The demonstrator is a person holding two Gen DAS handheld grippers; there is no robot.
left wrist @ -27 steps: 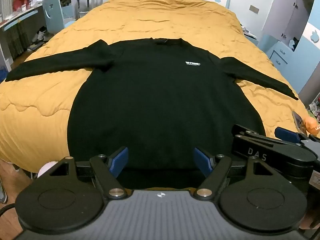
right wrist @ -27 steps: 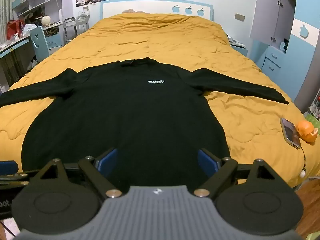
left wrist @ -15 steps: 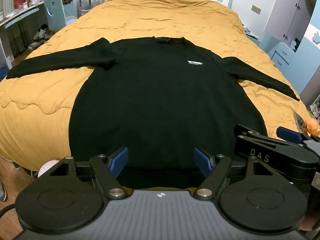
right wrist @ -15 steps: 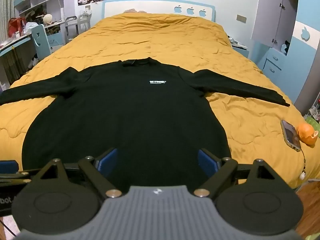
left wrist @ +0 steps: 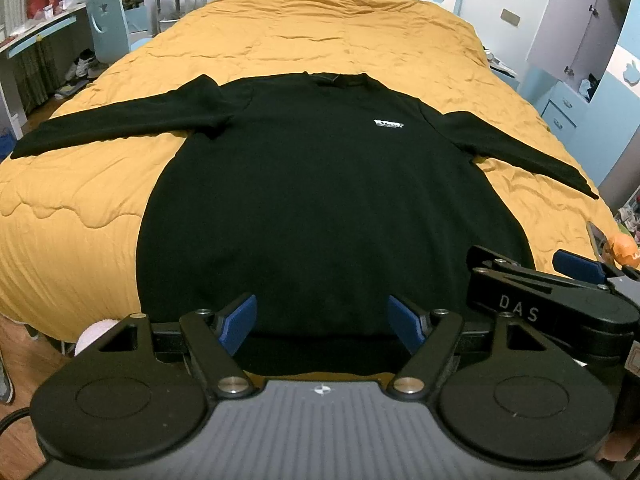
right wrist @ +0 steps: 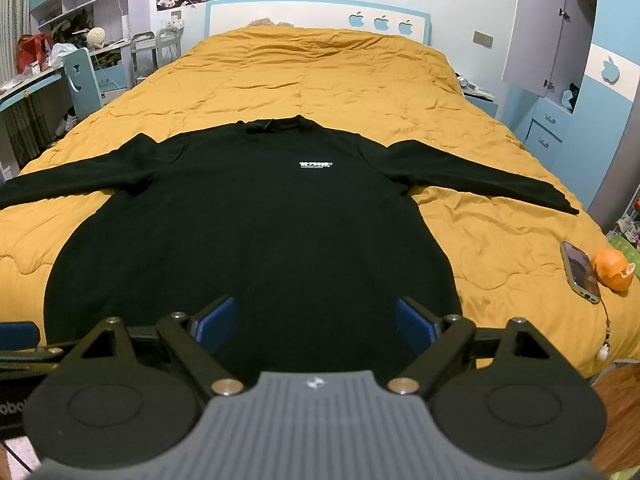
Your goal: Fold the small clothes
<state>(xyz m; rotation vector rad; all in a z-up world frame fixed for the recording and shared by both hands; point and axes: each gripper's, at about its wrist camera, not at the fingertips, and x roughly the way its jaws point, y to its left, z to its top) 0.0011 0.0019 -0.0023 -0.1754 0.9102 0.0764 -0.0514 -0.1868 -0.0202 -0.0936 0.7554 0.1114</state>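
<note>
A black long-sleeved sweater (left wrist: 320,200) (right wrist: 248,232) lies flat, front up, on the mustard-yellow quilt (left wrist: 340,32) (right wrist: 320,72), sleeves spread to both sides, collar far, hem near. A small white logo (left wrist: 387,124) (right wrist: 316,165) marks its chest. My left gripper (left wrist: 323,322) hovers open above the hem, nothing between its blue pads. My right gripper (right wrist: 314,322) is open too, over the sweater's lower part. In the left wrist view the right gripper's black body (left wrist: 552,300) shows at the right edge.
A phone (right wrist: 581,266) and an orange object (right wrist: 614,269) lie on the quilt near its right front corner. A desk with a light blue chair (left wrist: 110,26) stands left of the bed. Blue drawers (right wrist: 544,132) and a wardrobe stand on the right. The wooden floor (left wrist: 20,360) borders the bed's foot.
Both views have shifted only slightly; the sweater sits marginally lower in frame. Both grippers stay open and nothing on the bed has moved.
</note>
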